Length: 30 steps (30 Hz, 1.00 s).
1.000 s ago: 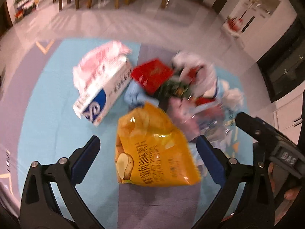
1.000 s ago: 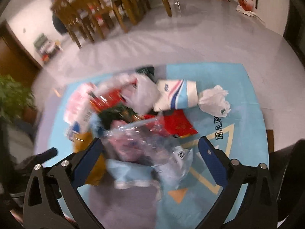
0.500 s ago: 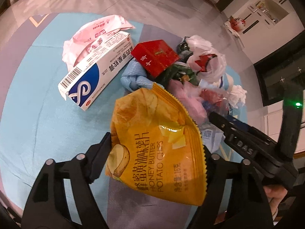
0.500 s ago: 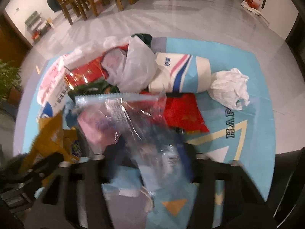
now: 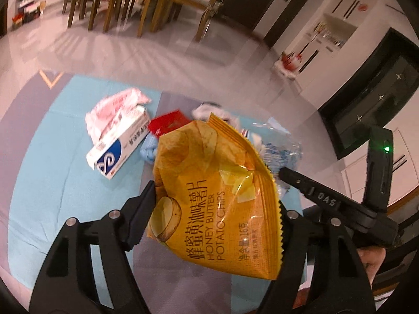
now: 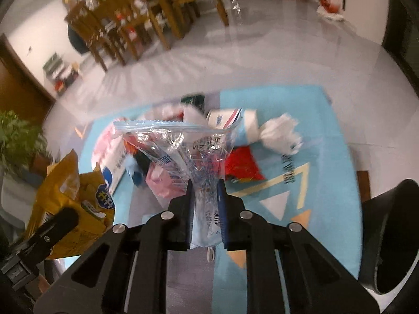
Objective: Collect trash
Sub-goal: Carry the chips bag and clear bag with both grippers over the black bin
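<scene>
My left gripper (image 5: 214,209) is shut on a yellow honey butter chip bag (image 5: 217,183) and holds it lifted above the blue mat (image 5: 52,162). My right gripper (image 6: 205,196) is shut on a clear plastic wrapper (image 6: 183,146), also lifted off the mat. The chip bag also shows at the lower left of the right wrist view (image 6: 70,204). The clear wrapper shows behind the chip bag in the left wrist view (image 5: 277,144). A pile of trash stays on the mat: a white and blue box (image 5: 117,146), a pink packet (image 5: 115,104), a red packet (image 5: 167,124) and a crumpled white tissue (image 6: 281,133).
A paper cup (image 6: 230,117) and a pink bag (image 6: 159,180) lie in the pile. Wooden dining chairs and a table (image 6: 125,21) stand far back on the tiled floor. A potted plant (image 6: 15,141) is at the left. A black bin rim (image 6: 392,235) is at the lower right.
Both grippers have closed fully on their items and risen, lifting the chip bag and the clear wrapper off the mat. The pile now looks smaller and farther away.
</scene>
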### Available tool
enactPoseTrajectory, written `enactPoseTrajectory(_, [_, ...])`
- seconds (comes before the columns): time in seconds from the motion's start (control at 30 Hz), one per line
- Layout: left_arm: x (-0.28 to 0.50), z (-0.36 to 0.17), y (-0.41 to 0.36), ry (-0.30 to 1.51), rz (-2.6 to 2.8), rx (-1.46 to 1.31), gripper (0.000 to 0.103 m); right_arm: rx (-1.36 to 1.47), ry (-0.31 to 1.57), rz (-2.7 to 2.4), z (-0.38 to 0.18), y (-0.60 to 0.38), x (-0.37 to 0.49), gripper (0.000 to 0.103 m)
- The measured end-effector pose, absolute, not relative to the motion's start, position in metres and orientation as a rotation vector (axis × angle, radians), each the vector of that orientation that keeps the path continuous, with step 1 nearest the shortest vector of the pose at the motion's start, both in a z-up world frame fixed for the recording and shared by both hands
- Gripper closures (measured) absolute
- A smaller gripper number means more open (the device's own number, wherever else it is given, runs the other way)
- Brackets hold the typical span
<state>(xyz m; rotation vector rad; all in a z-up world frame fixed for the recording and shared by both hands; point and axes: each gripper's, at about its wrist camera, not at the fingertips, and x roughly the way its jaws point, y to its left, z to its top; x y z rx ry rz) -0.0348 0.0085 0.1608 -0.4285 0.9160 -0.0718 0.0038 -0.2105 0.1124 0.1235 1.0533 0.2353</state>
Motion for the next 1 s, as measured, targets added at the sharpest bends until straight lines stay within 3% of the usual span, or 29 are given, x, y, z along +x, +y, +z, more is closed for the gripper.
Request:
enactPoseTrajectory(0.5, [-0.046, 0.206, -0.039, 0.755, -0.166, -0.378, 0.030, 0.134, 0.819, 0.125, 0.181, -0.248, -0.031, 0.085])
enactPoseTrajectory(0.77, [-0.035, 0.230, -0.114, 0.707, -0.314, -0.311, 0.029, 0.151, 0.733, -0.049, 0.198, -0.306, -0.043, 0.085])
enactPoseTrajectory(1.0, [-0.011, 0.220, -0.202, 0.749, -0.481, -0.275, 0.029, 0.248, 0.714, -0.251, 0.201, -0.387, -0.062, 0.085])
